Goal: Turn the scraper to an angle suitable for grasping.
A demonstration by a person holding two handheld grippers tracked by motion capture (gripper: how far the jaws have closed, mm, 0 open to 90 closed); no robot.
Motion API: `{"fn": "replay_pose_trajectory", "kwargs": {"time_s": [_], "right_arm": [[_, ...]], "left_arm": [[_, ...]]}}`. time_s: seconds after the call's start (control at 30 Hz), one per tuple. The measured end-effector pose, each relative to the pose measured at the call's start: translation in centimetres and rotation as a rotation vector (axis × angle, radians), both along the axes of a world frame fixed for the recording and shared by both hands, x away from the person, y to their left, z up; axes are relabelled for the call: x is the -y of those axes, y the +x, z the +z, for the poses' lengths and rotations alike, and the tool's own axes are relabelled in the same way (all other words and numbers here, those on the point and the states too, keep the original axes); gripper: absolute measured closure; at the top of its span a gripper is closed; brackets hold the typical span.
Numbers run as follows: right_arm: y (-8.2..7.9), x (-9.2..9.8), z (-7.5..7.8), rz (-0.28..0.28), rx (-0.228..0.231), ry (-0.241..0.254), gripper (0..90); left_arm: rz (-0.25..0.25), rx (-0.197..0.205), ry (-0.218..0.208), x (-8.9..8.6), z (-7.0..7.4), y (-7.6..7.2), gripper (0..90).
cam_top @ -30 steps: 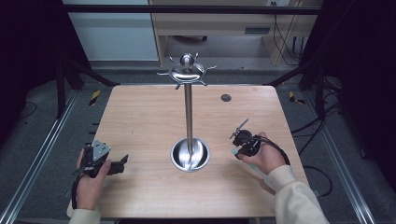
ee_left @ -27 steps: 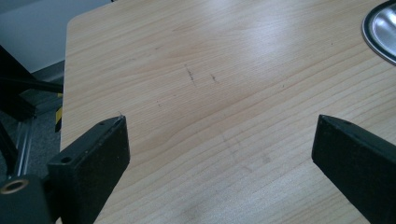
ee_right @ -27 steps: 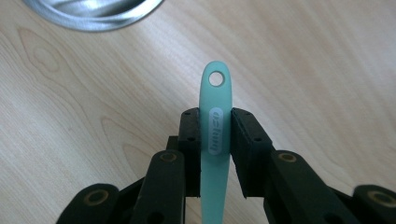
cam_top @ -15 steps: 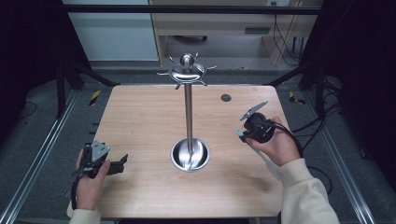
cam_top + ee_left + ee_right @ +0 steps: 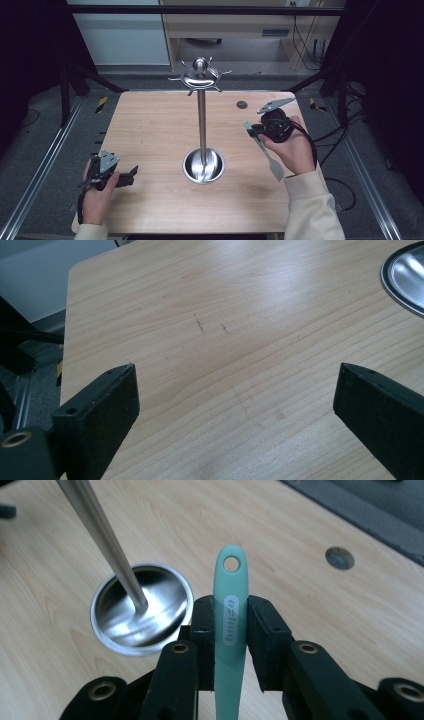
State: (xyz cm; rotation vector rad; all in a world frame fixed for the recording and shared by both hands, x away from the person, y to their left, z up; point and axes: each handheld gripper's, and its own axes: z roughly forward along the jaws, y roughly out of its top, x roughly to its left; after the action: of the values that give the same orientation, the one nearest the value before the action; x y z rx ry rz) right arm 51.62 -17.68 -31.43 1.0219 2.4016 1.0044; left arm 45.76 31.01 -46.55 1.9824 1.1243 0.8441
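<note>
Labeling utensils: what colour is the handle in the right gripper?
Mint green handle, with a hanging hole at its end; clearest in the right gripper view.

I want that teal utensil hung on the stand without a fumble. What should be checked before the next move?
1. Right gripper clamps the teal spatula handle: ok.
2. Hanging hole at the handle end juts free past the jaws: ok.
3. Hooks atop the stand carry nothing: ok.
4. Stand base sits flat on the table: ok.
5. Left gripper open, away from the stand: ok.
6. Hole fits a hook: cannot tell.
</note>
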Motion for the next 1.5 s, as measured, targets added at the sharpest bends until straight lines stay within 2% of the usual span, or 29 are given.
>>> {"fn": "replay_pose_trajectory", "kwargs": {"time_s": [0.07, 0.1, 0.27, 0.47, 0.8, 0.83, 1.2, 1.43, 1.5], "right_arm": [[0.0, -0.1, 0.3, 0.001, 0.017, 0.034, 74.6], [-0.3, -0.1, 0.5, 0.003, 0.038, 0.068, 74.6], [-0.6, -0.4, 1.0, 0.005, 0.054, 0.074, 74.6], [-1.3, -0.6, 1.2, 0.017, 0.093, 0.112, 74.5], [-2.5, -2.0, 1.9, 0.051, 0.144, 0.133, 74.5], [-2.6, -2.2, 2.1, 0.055, 0.152, 0.147, 74.5], [-3.7, -2.5, 3.4, 0.082, 0.196, 0.205, 74.5], [-4.3, -2.5, 3.9, 0.078, 0.217, 0.221, 74.5], [-4.6, -2.5, 4.4, 0.082, 0.236, 0.23, 74.5]], "left_arm": [[-0.001, -0.003, 0.003, 0.0, -0.1, 0.0, 4.2], [0.0, -0.004, 0.004, 0.1, -0.1, 0.0, 4.2], [0.006, -0.006, 0.001, 0.0, -0.1, 0.0, 4.2], [0.018, 0.0, -0.01, -0.3, 0.0, 0.0, 4.2], [0.012, -0.002, -0.023, -0.3, 0.0, 0.0, 4.2], [0.011, -0.004, -0.022, -0.3, 0.0, 0.0, 4.2], [0.01, -0.004, -0.015, -0.3, 0.0, 0.1, 4.2], [0.008, 0.0, -0.019, -0.3, 0.1, 0.0, 4.2], [0.01, -0.003, -0.018, -0.3, 0.0, 0.0, 4.2]]}}
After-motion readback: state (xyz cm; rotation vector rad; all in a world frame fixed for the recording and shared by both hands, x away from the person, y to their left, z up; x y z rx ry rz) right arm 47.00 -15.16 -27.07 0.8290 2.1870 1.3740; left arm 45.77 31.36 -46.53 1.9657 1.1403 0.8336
